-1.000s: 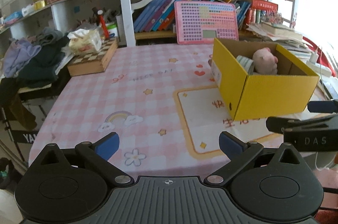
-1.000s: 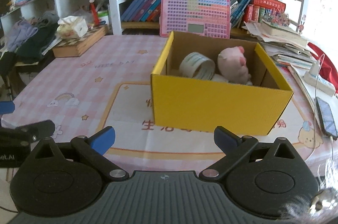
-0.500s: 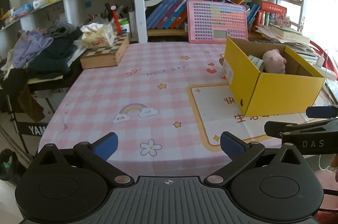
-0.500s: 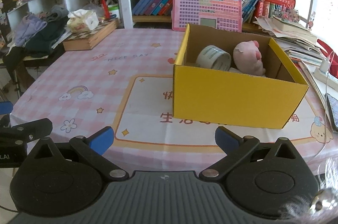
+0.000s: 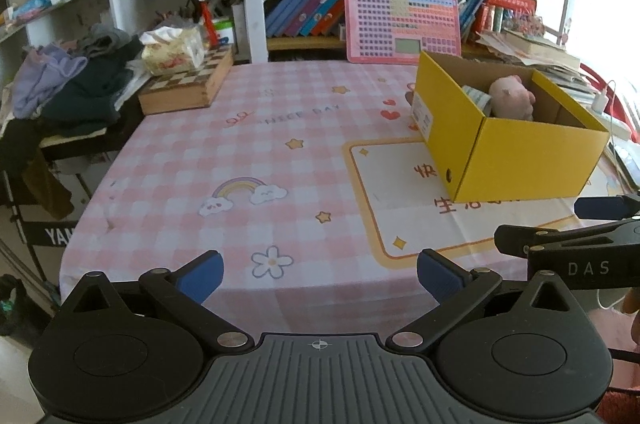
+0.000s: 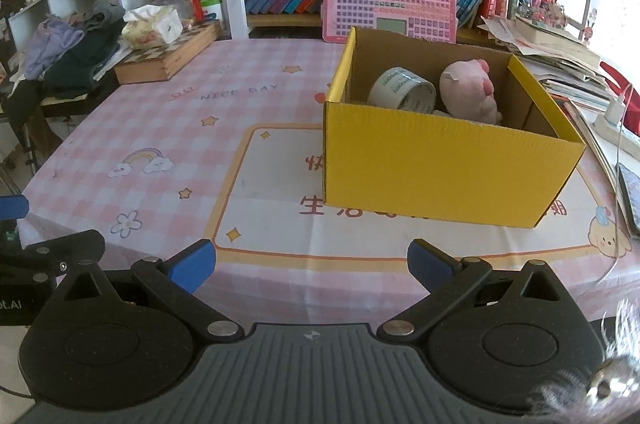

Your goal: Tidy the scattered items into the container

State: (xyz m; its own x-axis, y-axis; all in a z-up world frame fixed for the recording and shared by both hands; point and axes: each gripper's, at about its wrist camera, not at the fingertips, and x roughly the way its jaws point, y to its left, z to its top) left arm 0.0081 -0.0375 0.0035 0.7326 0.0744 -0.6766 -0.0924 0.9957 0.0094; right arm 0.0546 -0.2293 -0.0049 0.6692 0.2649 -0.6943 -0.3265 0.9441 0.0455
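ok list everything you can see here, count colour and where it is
yellow box: one, yellow cardboard, open top, on the tablecloth right of centre
tape roll: one, whitish, inside the box at its left
plush toy: one, pink, inside the box, right of the tape
tablecloth: one, pink check with cartoon prints, covering the table
pink keypad toy: one, pink, propped upright behind the box
chessboard case: one, wooden, far left table corner
tissue box: one, pale floral, on the chessboard case
clothes pile: one, purple and dark, left of the table
books: many, mostly blue, on the shelf
left tool: one, black with blue pads, open, empty
right tool: one, same colours, open, empty
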